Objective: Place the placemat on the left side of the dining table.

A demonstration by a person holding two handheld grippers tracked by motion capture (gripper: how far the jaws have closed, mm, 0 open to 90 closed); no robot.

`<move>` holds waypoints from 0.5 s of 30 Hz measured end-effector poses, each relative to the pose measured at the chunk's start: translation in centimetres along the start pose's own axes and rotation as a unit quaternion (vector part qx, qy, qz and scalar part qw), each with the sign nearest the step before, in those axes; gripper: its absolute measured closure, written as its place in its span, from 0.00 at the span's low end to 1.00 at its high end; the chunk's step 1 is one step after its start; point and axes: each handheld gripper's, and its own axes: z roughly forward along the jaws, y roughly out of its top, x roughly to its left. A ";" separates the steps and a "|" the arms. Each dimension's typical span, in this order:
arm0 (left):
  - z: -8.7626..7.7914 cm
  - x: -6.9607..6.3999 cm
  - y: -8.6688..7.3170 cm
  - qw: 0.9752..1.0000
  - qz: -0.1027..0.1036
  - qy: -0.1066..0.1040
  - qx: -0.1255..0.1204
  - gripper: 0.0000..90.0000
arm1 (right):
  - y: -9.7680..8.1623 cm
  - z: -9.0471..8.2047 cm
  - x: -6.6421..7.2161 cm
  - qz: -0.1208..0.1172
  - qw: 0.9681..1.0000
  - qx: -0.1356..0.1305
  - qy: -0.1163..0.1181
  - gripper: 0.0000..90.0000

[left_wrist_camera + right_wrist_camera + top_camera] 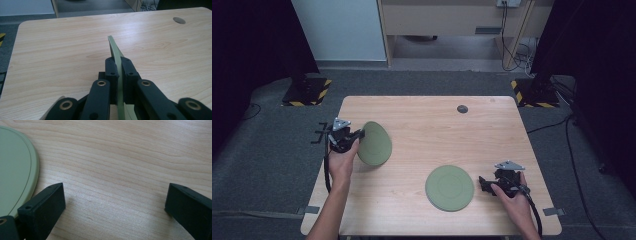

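Note:
Two round green plates are on show. One green plate [375, 143] hangs tilted on edge above the table's left side, its rim clamped by my left gripper [357, 135]. In the left gripper view the black pads [111, 67] squeeze that thin plate rim [115, 51] from both sides. The second green plate [449, 187] lies flat near the front middle. My right gripper [484, 185] rests just right of it, jaws wide apart with bare wood between them. In the right gripper view the flat plate [15, 170] sits beyond the left fingertip [42, 207].
The wooden table [432, 130] has a small round cable hole [462, 108] near its far edge. Grey carpet surrounds the table, with dark stand bases [304, 90] at the far corners and cables [517, 50] by the wall.

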 end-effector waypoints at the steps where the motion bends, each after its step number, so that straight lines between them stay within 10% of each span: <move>1: 0.1 0.2 -0.1 1.000 -0.001 -0.001 0.000 0.95 | 0.0 0.0 0.0 0.000 1.000 0.000 0.000 0.03; 15: 1.3 3.6 -1.6 1.000 -0.013 -0.004 0.019 0.95 | 0.1 0.1 0.1 0.004 1.000 0.002 -0.003 0.03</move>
